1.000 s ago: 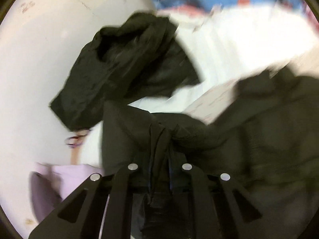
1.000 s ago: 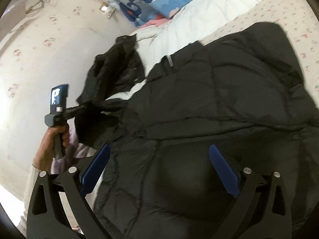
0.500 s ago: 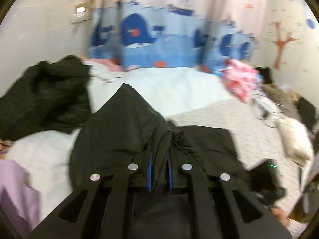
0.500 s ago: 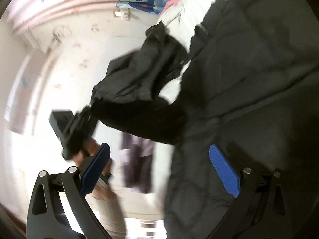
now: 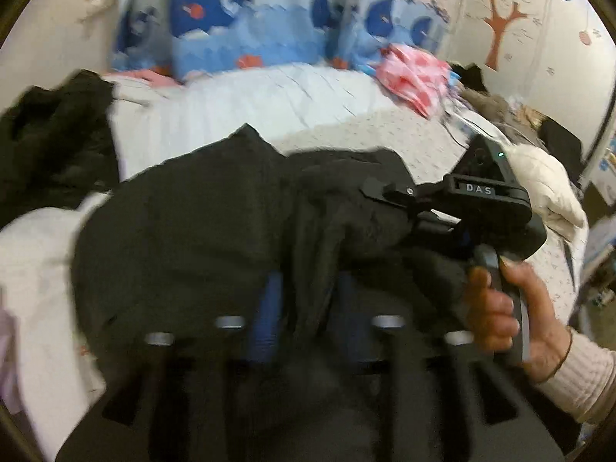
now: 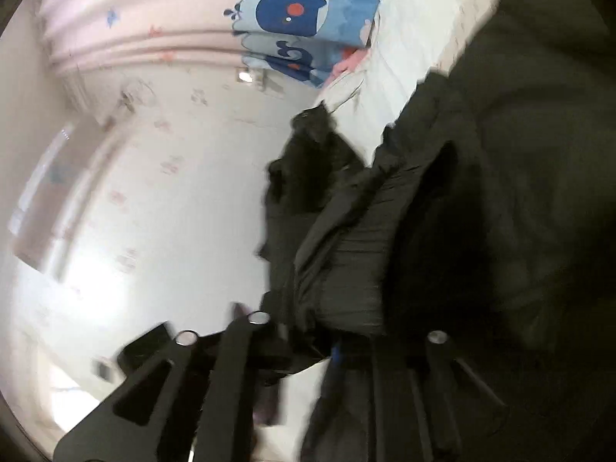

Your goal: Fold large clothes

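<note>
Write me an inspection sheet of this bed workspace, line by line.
Surface: white quilted bed cover, floral sheet beside it.
Job's things: large black padded jacket spread on the bed; a fold lies between the left claw's blue pads.
Clutter: second black garment at the left edge, pink cloth, cream puffy garment, blue whale pillows.
Grippers: left claw opening; right claw shut on the black padded jacket, held by a hand in a cream knit sleeve.
Cables: nothing seen.
Surroundings: pale wall with a brown tree sticker.
</note>
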`<state>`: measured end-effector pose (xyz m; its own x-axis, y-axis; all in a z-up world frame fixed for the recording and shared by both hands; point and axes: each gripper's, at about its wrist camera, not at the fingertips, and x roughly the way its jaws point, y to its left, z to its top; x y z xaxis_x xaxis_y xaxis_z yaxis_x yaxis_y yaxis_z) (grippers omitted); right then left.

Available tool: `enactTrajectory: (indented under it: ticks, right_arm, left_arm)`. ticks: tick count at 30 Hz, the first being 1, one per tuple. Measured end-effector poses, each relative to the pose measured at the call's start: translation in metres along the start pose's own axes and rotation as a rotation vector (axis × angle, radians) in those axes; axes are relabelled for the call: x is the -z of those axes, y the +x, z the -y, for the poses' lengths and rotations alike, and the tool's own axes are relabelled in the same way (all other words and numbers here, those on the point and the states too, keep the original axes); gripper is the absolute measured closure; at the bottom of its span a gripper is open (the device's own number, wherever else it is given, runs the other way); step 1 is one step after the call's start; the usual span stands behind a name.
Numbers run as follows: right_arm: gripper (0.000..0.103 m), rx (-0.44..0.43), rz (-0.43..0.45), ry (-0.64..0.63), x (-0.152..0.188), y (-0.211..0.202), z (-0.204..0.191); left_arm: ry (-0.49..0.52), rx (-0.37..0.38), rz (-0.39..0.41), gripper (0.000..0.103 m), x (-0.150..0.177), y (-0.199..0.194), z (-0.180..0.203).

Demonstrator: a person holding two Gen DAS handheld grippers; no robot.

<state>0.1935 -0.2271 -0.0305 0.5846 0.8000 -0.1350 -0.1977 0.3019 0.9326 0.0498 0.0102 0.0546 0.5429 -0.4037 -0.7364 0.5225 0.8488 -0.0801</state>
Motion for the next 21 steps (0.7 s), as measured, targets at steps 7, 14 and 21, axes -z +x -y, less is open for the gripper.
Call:
enactTrajectory:
  ticks: [7,14,21]
  right_arm:
    - [0.096,0.127,0.109,-0.511,-0.053,-0.009,-0.163]
    - [0.096,0.291,0.183,-0.594,-0.075,-0.044,-0.162]
    - [0.095,0.611,-0.062,-0.257,-0.064,-0.038,0.053]
  left_arm:
    - [-0.153,-0.167,0.196,0.029,-0.015,-0.078,-0.063]
    - [-0.326,-0.147,0.260,0.024,-0.031,-0.043,-0.102]
    - [-0.372,-0.255,-0.006,0.024,-0.004,0.103,-0.130]
